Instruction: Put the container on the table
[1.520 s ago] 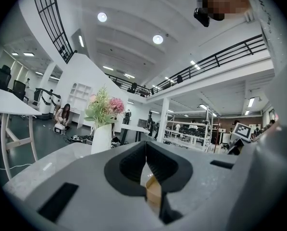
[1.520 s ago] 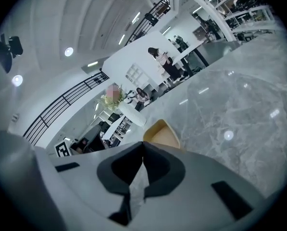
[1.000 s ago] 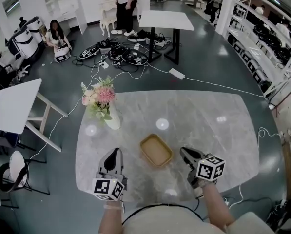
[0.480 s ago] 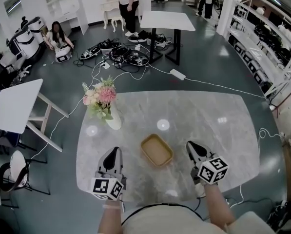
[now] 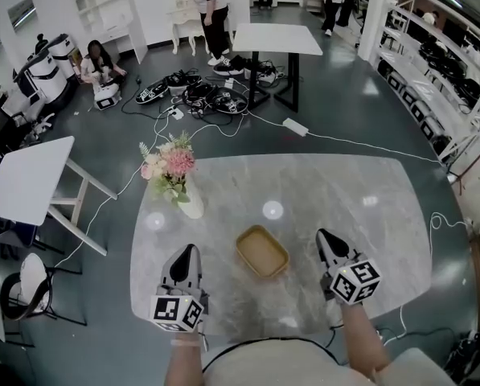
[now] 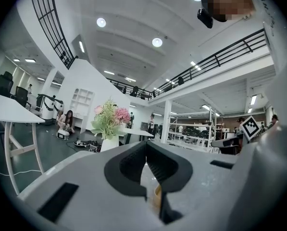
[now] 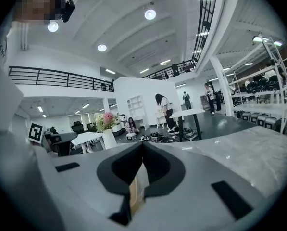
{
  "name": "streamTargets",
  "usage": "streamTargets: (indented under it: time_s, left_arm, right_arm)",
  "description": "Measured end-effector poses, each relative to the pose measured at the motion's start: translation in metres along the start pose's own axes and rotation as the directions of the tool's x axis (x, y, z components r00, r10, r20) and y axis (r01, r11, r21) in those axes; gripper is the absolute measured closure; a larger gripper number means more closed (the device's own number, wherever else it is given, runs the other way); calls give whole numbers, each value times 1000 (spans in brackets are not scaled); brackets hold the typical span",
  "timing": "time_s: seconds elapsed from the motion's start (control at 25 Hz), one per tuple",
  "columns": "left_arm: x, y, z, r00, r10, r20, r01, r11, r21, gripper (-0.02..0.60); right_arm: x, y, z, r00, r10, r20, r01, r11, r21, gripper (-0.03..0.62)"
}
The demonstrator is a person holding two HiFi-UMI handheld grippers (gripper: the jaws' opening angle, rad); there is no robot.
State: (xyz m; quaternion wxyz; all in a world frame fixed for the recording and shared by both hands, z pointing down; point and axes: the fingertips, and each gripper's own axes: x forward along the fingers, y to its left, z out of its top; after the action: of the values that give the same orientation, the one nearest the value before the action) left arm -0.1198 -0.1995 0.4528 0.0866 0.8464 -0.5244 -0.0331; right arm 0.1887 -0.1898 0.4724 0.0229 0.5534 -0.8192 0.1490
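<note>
Resting on the table (image 5: pixel 352 187), container (image 5: pixel 262 252), right claw (image 5: pixel 326 237) clenched empty, drawn farther away, left claw (image 5: pixel 187 253) clenched.

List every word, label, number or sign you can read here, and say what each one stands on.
No words or numbers can be read.
Left gripper: black-and-white square markers on its cube, patterns only, no letters.
Right gripper: the same kind of markers, no letters.
Faint print at the left edge of the right gripper view: too blurred to read.
</note>
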Motion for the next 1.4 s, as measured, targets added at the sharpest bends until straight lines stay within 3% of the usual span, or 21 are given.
streamTargets:
  time_s: [0.56,1.4]
  left_arm:
    - [10,4,16,1000,1,26,-1,1000,16,577]
    - [23,2,13,1000,-3,12,2,1000,28,577]
  right_arm:
    - [-7,-6,37,990,-56,132,78,983,-168,589]
    - [-1,-13,37,987,-84,137,108,978,-180,589]
